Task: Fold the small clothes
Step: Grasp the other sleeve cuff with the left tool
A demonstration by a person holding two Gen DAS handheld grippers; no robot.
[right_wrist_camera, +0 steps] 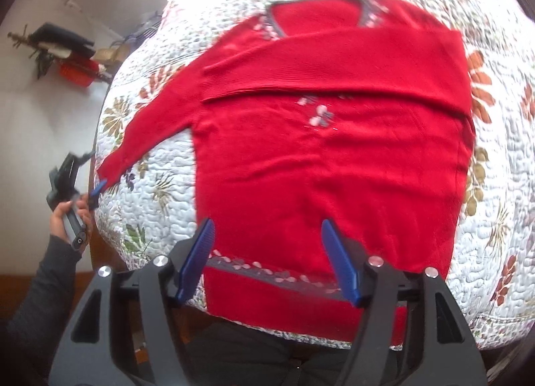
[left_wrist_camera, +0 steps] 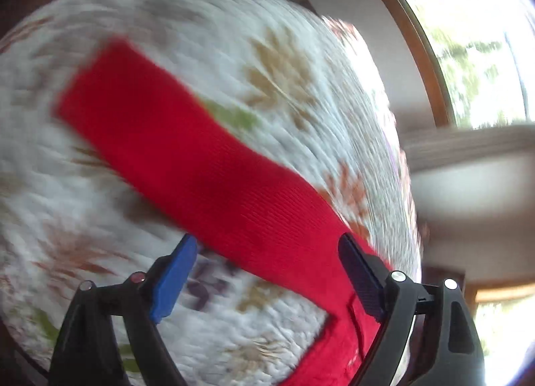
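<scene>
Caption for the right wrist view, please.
Open right gripper over red sweater on floral quilt; one sleeve folded across, left gripper at the other cuff.

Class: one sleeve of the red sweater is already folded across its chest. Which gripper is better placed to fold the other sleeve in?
Probably left. The left gripper sits open at the cuff of the outstretched sleeve. The right gripper hovers open over the red sweater near its hem, away from that sleeve.
</scene>
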